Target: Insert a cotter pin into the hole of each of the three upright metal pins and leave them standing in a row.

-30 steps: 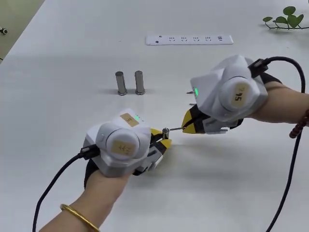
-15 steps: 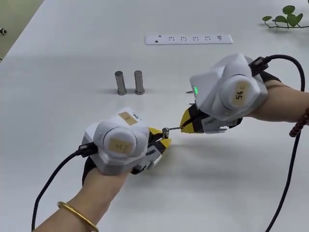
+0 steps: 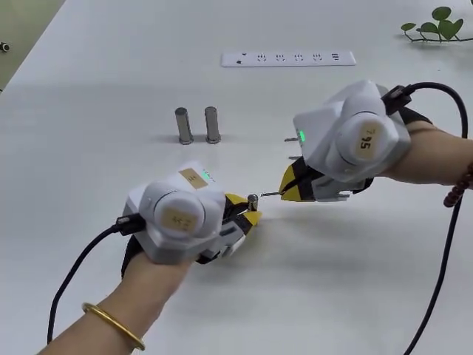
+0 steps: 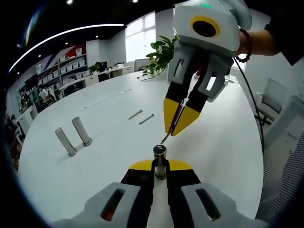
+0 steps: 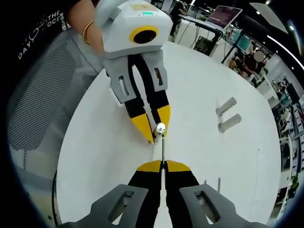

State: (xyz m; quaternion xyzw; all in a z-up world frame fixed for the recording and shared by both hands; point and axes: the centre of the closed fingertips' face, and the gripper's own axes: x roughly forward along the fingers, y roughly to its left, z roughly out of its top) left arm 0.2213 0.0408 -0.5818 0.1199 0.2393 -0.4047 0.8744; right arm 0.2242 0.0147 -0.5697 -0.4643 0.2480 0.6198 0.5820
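While left tool (image 4: 160, 167) grips 1 shiny pin (image 4: 159, 156), right tool (image 5: 163, 165) pinches a cotter pin (image 5: 163, 149).

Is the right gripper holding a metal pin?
No, the right gripper pinches a thin cotter pin; the upright metal pin sits in the left gripper.

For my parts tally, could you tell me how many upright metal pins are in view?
3. A left pin and a right pin stand on the table; a third pin is held in the left gripper, beside the right gripper's cotter pin.
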